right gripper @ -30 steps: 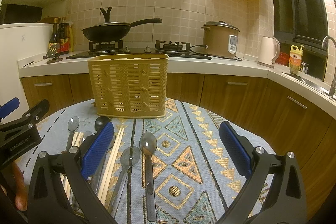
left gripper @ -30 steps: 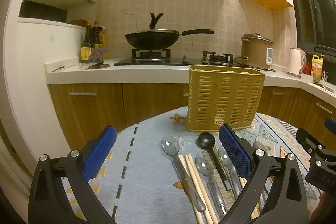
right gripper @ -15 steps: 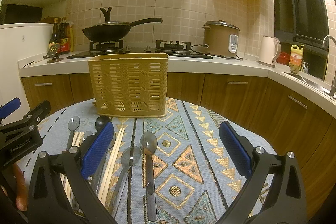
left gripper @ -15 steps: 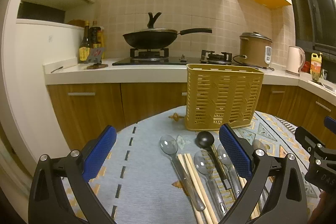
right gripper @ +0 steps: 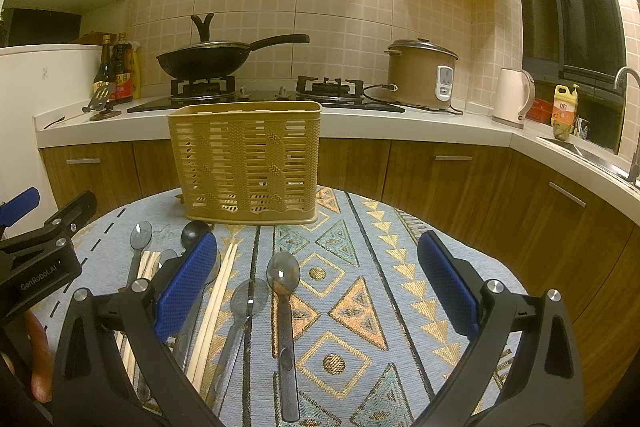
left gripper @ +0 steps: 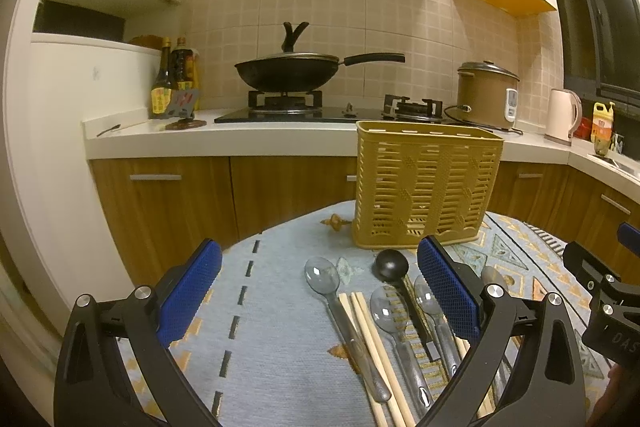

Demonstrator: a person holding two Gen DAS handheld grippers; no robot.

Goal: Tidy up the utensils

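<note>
**Utensils laid out, nothing yet picked up**

The utensils lie loose in a row on the patterned cloth that covers the surface (right gripper: 400, 267), handles pointing toward the cameras. From the right wrist view they run from a clear spoon (right gripper: 140, 239) on the far left, past a black ladle (right gripper: 195, 231), wooden chopsticks (right gripper: 218, 291) and a grey-tinted spoon (right gripper: 248, 303), to a darker spoon (right gripper: 283, 279) that lies alone nearest the middle of the cloth. Behind them, near the far edge of the cloth, stands the yellow slotted utensil basket (right gripper: 246, 163), upright and, as far as its slots show, with nothing in it.

The left hand-held gripper (left gripper: 320, 299) hangs over the left end of the row with its blue pads spread wide and nothing between them; the clear spoon (left gripper: 322, 273) and chopsticks (left gripper: 368, 323) lie in its gap. The right hand-held gripper (right gripper: 316, 283) is equally wide and empty, and the darker spoon lies within its gap.

The task looks to be at its very start: the first pick has not been made. The next move likely calls for lowering one gripper onto a single handle, closing across its narrow width, then lifting it and dropping it upright into the basket. The crowded spoons and chopsticks on the left may be hard to separate; the lone darker spoon seems the easier first grasp.
</note>
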